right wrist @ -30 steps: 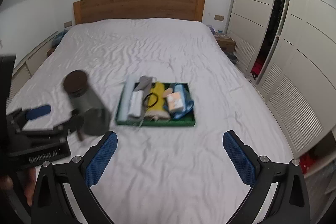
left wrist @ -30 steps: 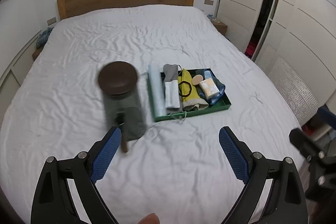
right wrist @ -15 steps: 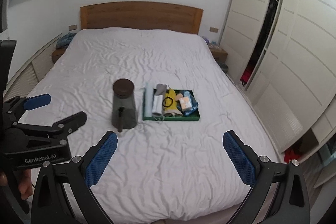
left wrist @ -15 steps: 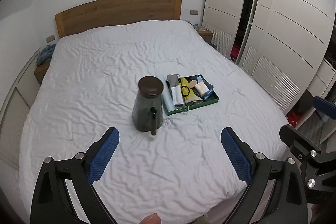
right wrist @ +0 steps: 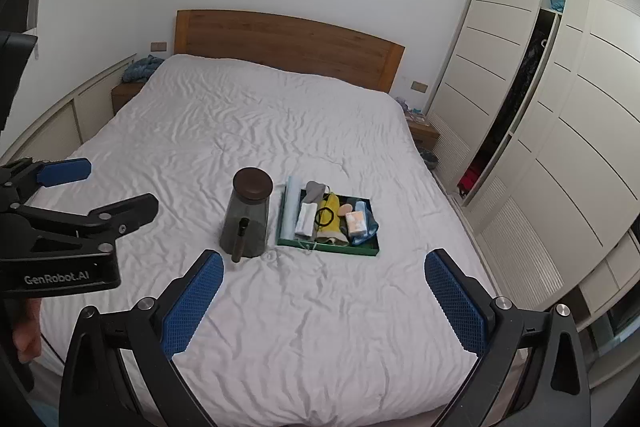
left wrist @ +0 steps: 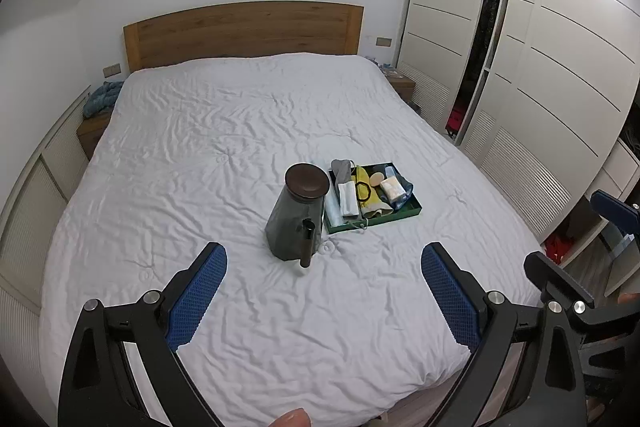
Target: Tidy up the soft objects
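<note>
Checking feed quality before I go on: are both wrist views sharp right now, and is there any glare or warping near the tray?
Left wrist: sharp, even soft light, no glare on the jar or green tray; fisheye bends the wardrobe. Right wrist: also sharp, dark vignette in the corners, headboard curved.

The jar (left wrist: 298, 213) hides part of the tray's (left wrist: 412, 213) left edge.

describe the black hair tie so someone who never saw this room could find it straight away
Start at the white bed and find the green tray beside the dark lidded jar. On the yellow cloth in the tray's middle lies the hair tie, the only thin black ring there; everything around it is folded or boxy.
</note>
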